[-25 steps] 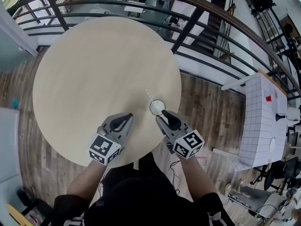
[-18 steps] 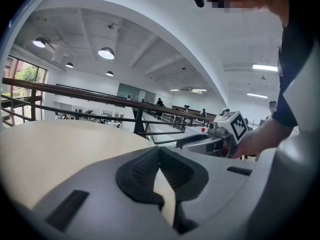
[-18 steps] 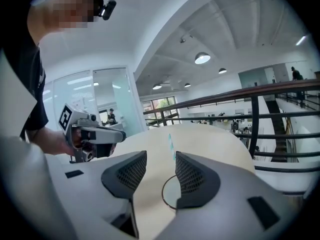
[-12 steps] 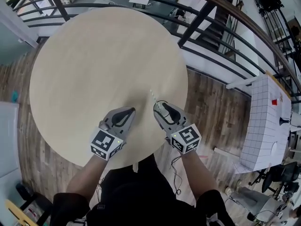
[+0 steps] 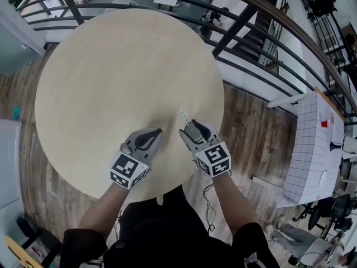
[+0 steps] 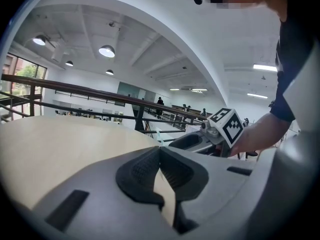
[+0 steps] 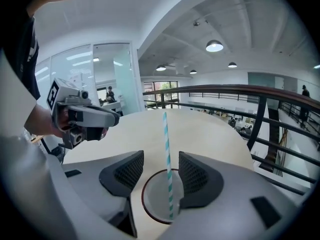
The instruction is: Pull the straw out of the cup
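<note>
Round table, near edge: cup with striped straw upright between the spread jaws of the right gripper, which have just been opening; left gripper jaws pressed together, empty; a grip catching the unsteadied cup's rim could tip it.

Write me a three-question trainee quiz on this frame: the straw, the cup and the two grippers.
1. True or false: the left gripper is shut with nothing in it.
2. Where is the straw? A) clamped in the left gripper B) standing in the cup, between the right gripper's jaws C) lying flat beside the cup
3. Short answer: does the right gripper grip the straw?
Key: 1 true. 2 B. 3 No: its jaws have just been opening and stand apart on either side of the straw, not pressing on it.
</note>
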Available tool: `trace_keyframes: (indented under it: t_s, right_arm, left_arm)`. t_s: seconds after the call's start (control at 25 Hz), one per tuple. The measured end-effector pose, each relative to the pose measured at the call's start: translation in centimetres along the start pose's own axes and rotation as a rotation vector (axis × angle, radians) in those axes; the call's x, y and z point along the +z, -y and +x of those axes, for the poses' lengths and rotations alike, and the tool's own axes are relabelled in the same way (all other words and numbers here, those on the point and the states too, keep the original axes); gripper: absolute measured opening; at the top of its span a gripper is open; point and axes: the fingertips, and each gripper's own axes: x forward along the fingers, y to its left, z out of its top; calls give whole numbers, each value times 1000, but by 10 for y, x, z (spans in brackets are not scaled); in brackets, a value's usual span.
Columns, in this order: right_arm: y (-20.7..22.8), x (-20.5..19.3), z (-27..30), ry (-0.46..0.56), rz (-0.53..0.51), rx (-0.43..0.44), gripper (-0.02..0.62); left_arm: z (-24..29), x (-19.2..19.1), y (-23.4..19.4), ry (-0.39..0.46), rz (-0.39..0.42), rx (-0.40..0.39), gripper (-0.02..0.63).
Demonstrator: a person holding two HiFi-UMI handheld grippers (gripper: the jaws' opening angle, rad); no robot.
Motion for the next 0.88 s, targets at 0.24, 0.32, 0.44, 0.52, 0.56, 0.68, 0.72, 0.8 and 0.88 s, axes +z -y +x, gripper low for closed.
trace_keyframes:
  t_s: [0.24,0.32,0.44,0.52,0.56,0.68,0.72,0.8,0.88]
  right_arm:
    - [6,-7,10,-70,-35,-40,212]
    - [8,-7,11,-85,-43,-43,210]
    - [8,-10,13,-124,-66,-44,188]
    - [8,-12,14,-151,-91,-46,169]
    - [7,-12,14,-162,-101,-47,156]
    - [4,-14,15,-187,-119,-44,124]
    - [4,-14,16,-191,-124,-42,107]
    - [4,-15,15,-198,-131,-41,81]
    - [4,-15,16,-202,-128,-44,60]
  left_arm:
    - [-9,-11,0,-5,-36,8,8]
    - [-12,-17,0,-14,-51,12,8]
    - [-17,-26,-1,-26,-73,22,8]
    - [-20,-30,-2,-30,-87,30,8]
    - [-22,-31,-2,-31,-91,34,8]
    - [-27,-33,-5,-32,-95,44,8]
    - [-28,-33,-6,-31,-95,47,8]
    - [-30,-31,-7,-28,-95,53,8]
    - [-33,-28,-8,-22,-95,61,8]
